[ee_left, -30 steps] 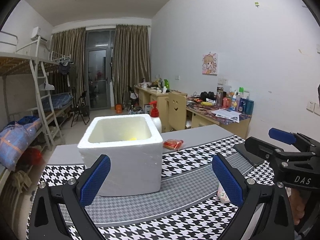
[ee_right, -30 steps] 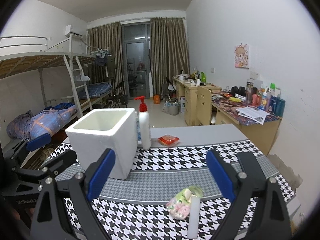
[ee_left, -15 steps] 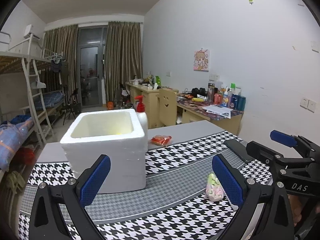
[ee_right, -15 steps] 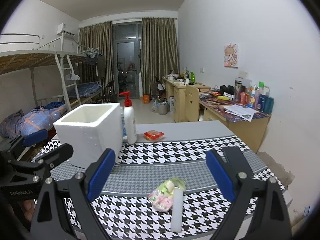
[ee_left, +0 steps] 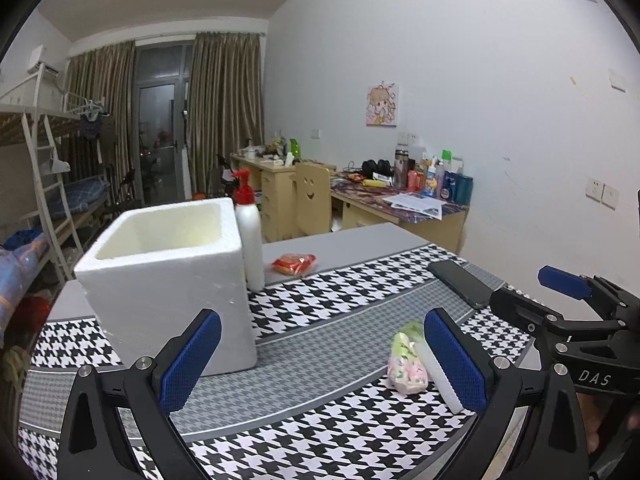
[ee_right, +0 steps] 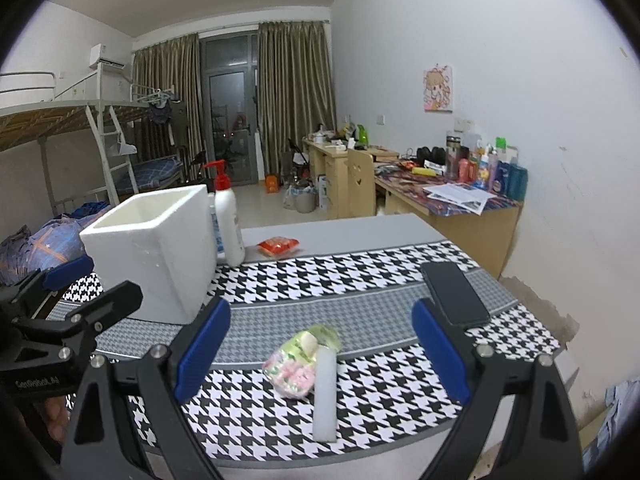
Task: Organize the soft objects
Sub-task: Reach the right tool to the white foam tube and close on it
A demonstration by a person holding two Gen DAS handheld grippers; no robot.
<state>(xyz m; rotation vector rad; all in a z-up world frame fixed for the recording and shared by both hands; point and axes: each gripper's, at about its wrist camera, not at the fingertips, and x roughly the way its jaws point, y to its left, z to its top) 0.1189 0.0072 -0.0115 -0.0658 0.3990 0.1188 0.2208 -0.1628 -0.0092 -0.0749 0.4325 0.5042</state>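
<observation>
Remaining outside the white square foam box, the pastel soft packet and white foam stick lie together on the houndstooth cloth; 2 grippers, left and right, are spread, empty.

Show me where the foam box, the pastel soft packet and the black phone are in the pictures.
foam box (ee_left: pixel 168 280), left wrist view, on its front wall.
pastel soft packet (ee_right: pixel 294 366), right wrist view, on its middle.
black phone (ee_right: pixel 454 292), right wrist view, on its screen.
</observation>
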